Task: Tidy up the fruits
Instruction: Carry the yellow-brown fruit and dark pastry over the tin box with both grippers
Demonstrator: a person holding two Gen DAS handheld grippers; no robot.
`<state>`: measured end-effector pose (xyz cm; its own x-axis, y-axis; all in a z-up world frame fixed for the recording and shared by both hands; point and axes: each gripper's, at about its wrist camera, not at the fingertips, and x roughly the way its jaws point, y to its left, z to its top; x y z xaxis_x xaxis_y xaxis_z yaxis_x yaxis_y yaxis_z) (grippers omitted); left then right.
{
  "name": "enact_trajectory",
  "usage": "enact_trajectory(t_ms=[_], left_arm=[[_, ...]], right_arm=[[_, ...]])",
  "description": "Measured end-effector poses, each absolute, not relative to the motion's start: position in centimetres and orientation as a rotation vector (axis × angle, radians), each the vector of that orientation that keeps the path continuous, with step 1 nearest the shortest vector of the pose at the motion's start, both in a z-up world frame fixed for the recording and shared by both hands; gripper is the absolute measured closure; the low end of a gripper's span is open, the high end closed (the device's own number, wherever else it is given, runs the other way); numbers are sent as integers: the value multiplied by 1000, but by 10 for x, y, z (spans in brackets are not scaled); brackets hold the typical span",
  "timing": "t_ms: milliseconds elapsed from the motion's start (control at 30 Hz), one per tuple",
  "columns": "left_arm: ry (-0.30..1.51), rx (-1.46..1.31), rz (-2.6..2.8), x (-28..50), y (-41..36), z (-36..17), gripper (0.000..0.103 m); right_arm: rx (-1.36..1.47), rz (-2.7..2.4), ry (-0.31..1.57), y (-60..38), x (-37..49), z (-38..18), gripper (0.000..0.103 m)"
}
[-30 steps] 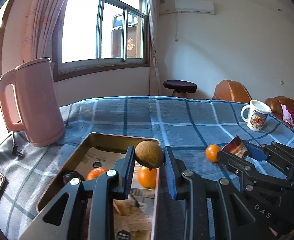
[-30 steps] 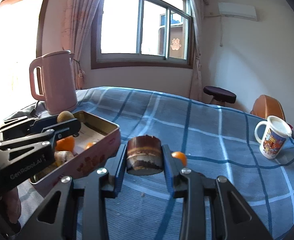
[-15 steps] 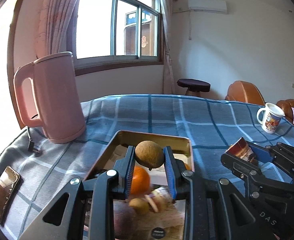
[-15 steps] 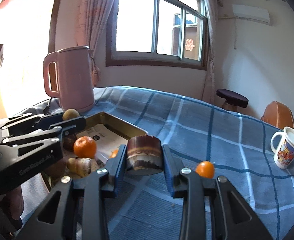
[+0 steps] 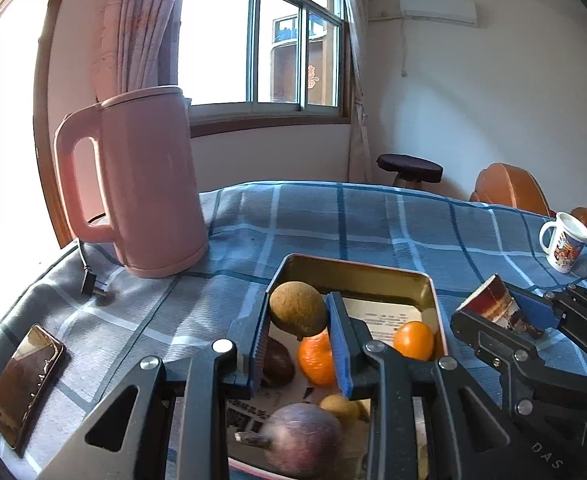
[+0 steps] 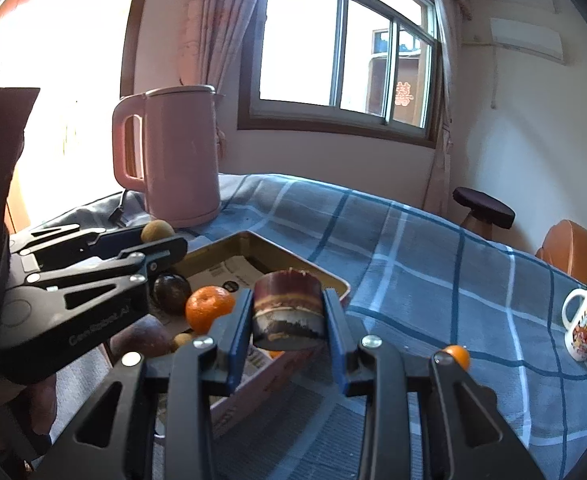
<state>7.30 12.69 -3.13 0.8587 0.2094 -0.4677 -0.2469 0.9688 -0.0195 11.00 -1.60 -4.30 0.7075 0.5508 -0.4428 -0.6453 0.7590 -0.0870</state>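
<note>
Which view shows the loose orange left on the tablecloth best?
Only the right wrist view shows it: the orange sits on the tablecloth, partly hidden behind the right tool. The left wrist view doesn't show it; only the oranges in the tin appear.

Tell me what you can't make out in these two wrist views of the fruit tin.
- Near end of the gold metal tin: left wrist view, hidden behind the left gripper holding the round brown fruit.
- Purple fruit: left wrist view, blurred.
- Printed paper lining: text too small.
- Small orange on the cloth: right wrist view, partly behind the right gripper, which holds a short brown cylinder.
</note>
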Motion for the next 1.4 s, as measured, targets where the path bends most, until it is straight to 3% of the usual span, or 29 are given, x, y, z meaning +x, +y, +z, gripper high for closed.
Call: enact_trajectory(t_ms=[1400], left_arm=[[573, -88, 288, 81, 159, -50, 73]], right_arm=[[-329, 730, 529, 30, 111, -72, 66]])
